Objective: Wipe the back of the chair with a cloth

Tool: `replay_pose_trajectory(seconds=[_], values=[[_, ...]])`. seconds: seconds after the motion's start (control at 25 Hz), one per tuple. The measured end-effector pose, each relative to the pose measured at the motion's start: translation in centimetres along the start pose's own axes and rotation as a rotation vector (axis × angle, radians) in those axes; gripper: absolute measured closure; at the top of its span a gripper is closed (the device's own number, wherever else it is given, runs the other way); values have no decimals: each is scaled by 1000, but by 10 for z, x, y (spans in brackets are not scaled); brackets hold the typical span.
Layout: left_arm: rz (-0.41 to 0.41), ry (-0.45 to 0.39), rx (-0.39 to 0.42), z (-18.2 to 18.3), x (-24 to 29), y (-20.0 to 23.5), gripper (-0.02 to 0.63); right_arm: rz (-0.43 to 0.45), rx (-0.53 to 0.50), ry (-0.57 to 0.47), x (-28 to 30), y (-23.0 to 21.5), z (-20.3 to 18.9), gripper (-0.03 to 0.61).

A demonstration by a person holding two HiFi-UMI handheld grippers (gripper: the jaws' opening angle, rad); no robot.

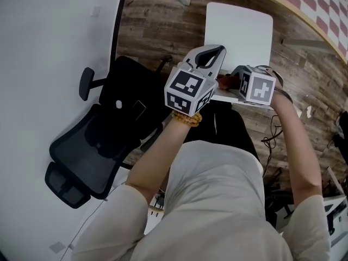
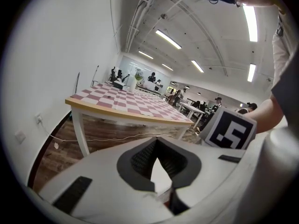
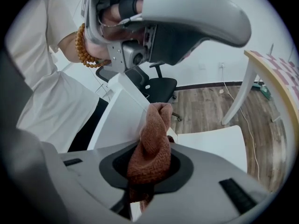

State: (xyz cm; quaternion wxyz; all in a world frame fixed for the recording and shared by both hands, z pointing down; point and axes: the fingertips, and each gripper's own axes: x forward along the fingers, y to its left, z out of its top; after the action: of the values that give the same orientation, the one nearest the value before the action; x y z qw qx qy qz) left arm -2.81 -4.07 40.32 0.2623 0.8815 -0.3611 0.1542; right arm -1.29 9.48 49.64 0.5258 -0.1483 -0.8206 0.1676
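My right gripper (image 3: 148, 168) is shut on a rust-brown cloth (image 3: 154, 127) that stands bunched up out of the jaws. In the head view this gripper (image 1: 235, 79) is over the top edge of a white chair's back (image 1: 231, 98), and a bit of the cloth (image 1: 224, 82) shows there. The chair's white back (image 3: 122, 107) and seat (image 3: 216, 143) lie just beyond the cloth. Beside it to the left, my left gripper (image 1: 211, 52) is held higher, above the chair seat (image 1: 239, 31). Its jaws (image 2: 158, 146) meet at the tip with nothing seen between them.
A black office chair (image 1: 100, 145) stands to the left beside a white wall (image 1: 49, 48); it also shows past the white chair (image 3: 161, 87). A table with a pink-checked top (image 1: 312, 1) runs along the far right. Cables (image 1: 272, 140) lie on the wood floor.
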Motion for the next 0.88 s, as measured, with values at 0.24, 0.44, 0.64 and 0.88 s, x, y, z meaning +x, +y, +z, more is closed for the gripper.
replay_pose_trajectory(seconds=[0.24, 0.44, 0.64, 0.88], values=[[-2, -18, -29, 7, 23, 3, 600, 8, 23, 5, 22, -14, -15, 492], [8, -15, -58, 9, 42, 8, 595, 4, 60, 34, 41, -27, -37, 492], [6, -9, -57, 3, 51, 13, 595, 2, 76, 10, 52, -41, -42, 492], [-4, 23, -67, -12, 59, 18, 595, 15, 92, 47, 71, -52, -59, 492]])
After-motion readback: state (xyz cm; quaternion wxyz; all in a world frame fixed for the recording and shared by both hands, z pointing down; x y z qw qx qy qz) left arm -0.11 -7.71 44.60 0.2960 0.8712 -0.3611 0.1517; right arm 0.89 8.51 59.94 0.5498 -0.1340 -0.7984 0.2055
